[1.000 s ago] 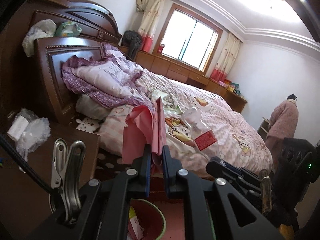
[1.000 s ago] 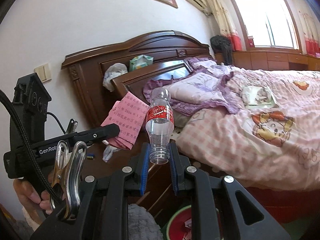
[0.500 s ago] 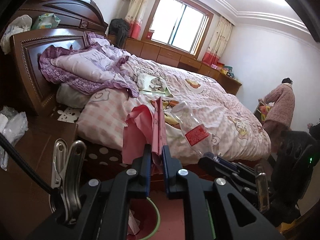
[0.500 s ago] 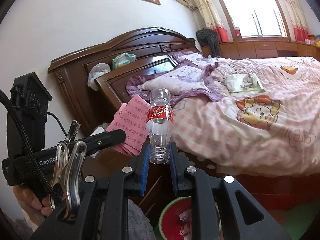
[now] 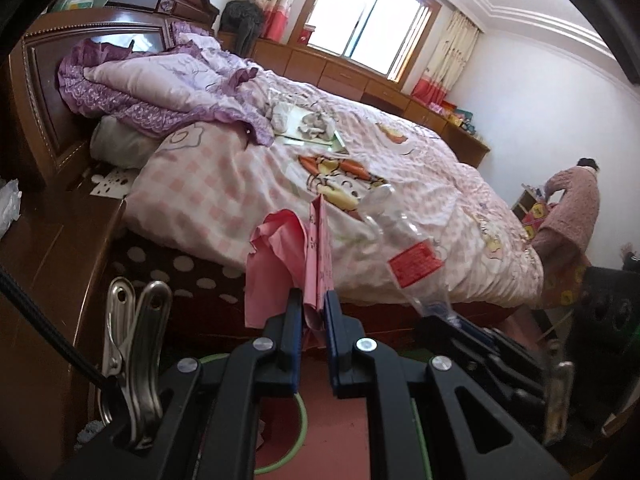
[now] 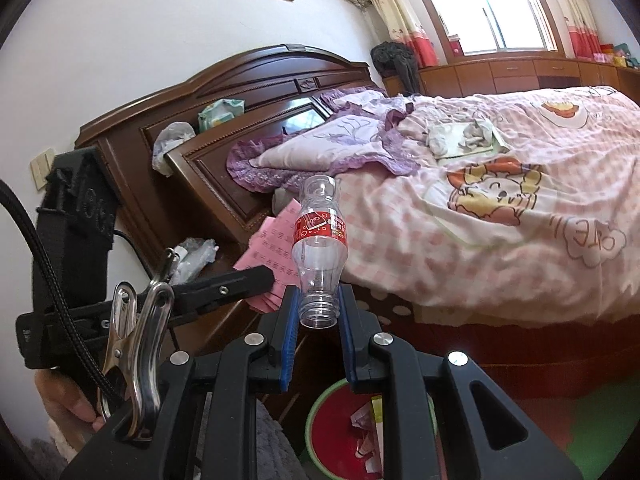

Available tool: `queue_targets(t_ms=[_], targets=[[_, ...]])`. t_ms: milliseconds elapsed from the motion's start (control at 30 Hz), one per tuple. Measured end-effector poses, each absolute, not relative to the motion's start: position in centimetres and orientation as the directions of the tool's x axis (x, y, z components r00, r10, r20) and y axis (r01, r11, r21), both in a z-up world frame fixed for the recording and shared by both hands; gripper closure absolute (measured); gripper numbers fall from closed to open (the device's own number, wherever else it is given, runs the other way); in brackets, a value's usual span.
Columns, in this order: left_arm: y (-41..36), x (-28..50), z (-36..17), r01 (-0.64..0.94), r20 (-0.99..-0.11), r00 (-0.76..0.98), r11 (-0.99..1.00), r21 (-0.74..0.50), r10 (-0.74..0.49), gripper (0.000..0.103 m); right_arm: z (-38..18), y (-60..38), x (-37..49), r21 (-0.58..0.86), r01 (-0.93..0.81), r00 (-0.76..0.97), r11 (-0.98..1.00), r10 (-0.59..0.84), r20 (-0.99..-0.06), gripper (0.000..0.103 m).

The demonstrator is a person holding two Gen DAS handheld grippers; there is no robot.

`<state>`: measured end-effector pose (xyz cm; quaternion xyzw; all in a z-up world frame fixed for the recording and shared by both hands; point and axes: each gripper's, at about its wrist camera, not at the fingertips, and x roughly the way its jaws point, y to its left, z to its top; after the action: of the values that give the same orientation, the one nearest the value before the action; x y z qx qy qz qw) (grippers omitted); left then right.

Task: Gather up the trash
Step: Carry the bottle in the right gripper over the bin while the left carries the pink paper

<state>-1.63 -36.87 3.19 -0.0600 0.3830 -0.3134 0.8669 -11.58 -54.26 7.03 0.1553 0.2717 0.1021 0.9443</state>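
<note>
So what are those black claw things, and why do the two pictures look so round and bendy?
Those claws are grabbers that a person holds, one in each hand. Each has a little camera looking out along its two fingers, and the wide lens bends the room round.

One picture comes from the left gripper. It is pinching some pink paper. The other grabber shows beside it, holding a clear bottle.

The other picture comes from the right gripper. It squeezes the empty plastic bottle by its neck, bottom pointing away. You can see the person's hand holding the left grabber.

Ahead is a bed with a pink checked cover, and a wooden nightstand next to it. On the floor below sits a red bin with a green rim, with scraps already inside. That is probably where the paper and bottle go.
</note>
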Motion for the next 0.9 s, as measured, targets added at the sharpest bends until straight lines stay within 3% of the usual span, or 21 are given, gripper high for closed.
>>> queue_targets(t_ms=[900], targets=[[-38.8,2.0,-6.9,0.407,-0.787,0.379,0.852,-0.33,-0.486,0.093,-4.2,-55.4,-8.7,0.406,-0.032,0.696,0.913,0.312,-0.646,0.083]])
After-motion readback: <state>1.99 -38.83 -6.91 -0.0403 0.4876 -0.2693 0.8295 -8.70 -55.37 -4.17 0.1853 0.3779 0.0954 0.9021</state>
